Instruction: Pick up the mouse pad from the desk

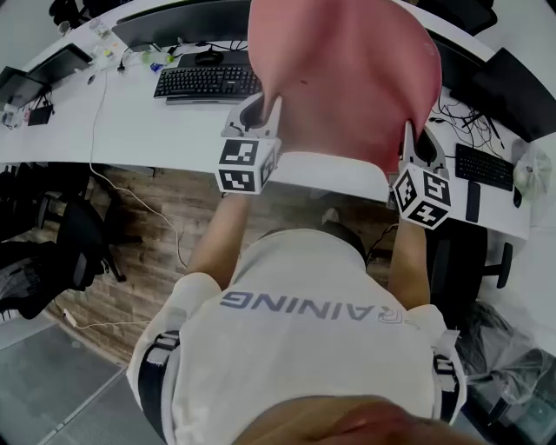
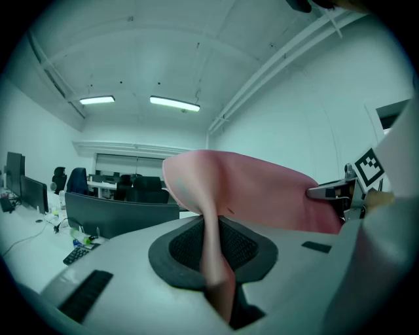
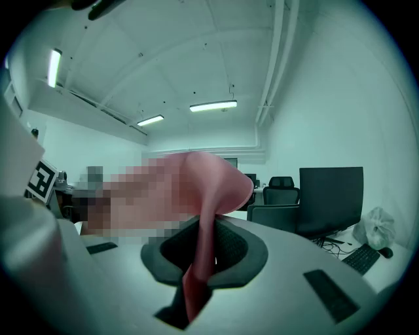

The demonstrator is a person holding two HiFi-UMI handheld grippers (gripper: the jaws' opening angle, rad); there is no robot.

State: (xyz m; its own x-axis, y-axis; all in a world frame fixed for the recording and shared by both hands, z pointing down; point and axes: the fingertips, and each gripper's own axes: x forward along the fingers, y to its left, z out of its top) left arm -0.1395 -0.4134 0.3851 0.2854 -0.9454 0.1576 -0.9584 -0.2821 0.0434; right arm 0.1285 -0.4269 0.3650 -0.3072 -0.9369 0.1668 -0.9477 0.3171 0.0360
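A large pink mouse pad (image 1: 343, 78) hangs in the air above the white desk (image 1: 130, 122), stretched between both grippers. My left gripper (image 1: 258, 117) is shut on its left edge. My right gripper (image 1: 415, 143) is shut on its right edge. In the left gripper view the pink mouse pad (image 2: 255, 193) runs folded between the black pads (image 2: 190, 245) and spreads toward the right gripper (image 2: 344, 193). In the right gripper view the mouse pad (image 3: 209, 190) rises from between the black pads (image 3: 229, 252), pinched into a thin fold.
On the desk lie a black keyboard (image 1: 207, 83) at the left, a second keyboard (image 1: 484, 165) at the right, monitors (image 1: 178, 22) along the back and cables (image 1: 460, 117). A black office chair (image 1: 78, 243) stands on the floor at the left. The person's white shirt (image 1: 304, 339) fills the lower view.
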